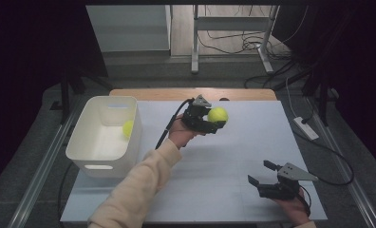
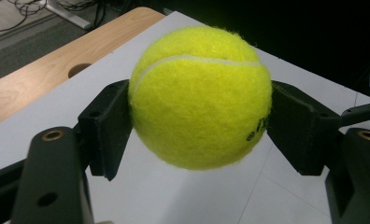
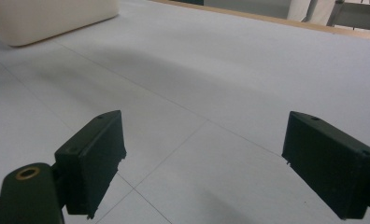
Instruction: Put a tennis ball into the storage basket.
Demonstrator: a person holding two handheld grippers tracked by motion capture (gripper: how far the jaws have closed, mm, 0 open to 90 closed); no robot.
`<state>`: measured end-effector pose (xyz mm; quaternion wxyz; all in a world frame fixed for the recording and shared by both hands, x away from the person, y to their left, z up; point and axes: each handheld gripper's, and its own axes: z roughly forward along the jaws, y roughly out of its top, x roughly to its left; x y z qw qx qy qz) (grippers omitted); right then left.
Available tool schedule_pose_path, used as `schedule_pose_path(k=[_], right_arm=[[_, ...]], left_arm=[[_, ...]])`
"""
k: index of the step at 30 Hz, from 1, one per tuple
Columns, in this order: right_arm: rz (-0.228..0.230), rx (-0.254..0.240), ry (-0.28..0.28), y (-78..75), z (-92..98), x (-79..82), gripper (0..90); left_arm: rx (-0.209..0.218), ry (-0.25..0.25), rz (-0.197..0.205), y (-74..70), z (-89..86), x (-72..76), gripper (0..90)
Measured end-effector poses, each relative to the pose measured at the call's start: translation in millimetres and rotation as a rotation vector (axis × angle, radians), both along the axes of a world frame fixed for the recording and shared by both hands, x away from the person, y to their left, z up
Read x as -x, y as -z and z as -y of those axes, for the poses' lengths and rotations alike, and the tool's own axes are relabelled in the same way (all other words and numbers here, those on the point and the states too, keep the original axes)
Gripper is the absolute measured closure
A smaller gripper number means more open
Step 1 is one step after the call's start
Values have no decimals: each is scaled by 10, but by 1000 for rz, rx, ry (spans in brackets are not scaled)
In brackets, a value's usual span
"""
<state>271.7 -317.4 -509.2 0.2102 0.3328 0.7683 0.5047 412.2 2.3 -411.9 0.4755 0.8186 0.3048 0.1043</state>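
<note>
Two balls, one in bin, one in grip

Left gripper (image 1: 216,124) clamped on fuzzy yellow-green felt tennis ball (image 2: 201,95), pads pressed on opposite sides at widest part, seam line running across top. Held clear of pale grey-white tabletop (image 1: 233,161), above far-middle of surface, just right of bin. Shadow under ball in left gripper view, so no contact with table. Black print on ball's lower right, too small to read.

Second yellow-green tennis ball (image 1: 127,128) lying inside white rounded-corner plastic bin (image 1: 84,147), against right wall, far half. Bin on left side of table, slot handle on near wall.

Right gripper (image 1: 262,175) near right corner, low over table, jaws spread wide, nothing between them. Bare tabletop ahead in right gripper view, bin corner (image 3: 52,18) at far left.

Handling, judged: light, springy, hollow rubber under felt. Felt grippy, unlikely to slip from pads, but round shape means off-centre pinch could squirt out. Best hold across full diameter, as now. Slight dent at pads possible, not clearly seen. Not fragile, drop harmless, but bouncy: likely to hop or roll away if released from height. Low release inside bin advisable, away from other ball to avoid knock.

Likely step in hand: carry toward bin on left. Wooden table edge (image 1: 191,94) at far side, with cables and desk legs on floor beyond.
</note>
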Motion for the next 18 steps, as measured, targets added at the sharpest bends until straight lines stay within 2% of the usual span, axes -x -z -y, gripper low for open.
schedule_pose_path(k=[18], right_arm=[[3,1,3,-3,1,1,129]], left_arm=[[17,-11,24,-93,-109,78,273]])
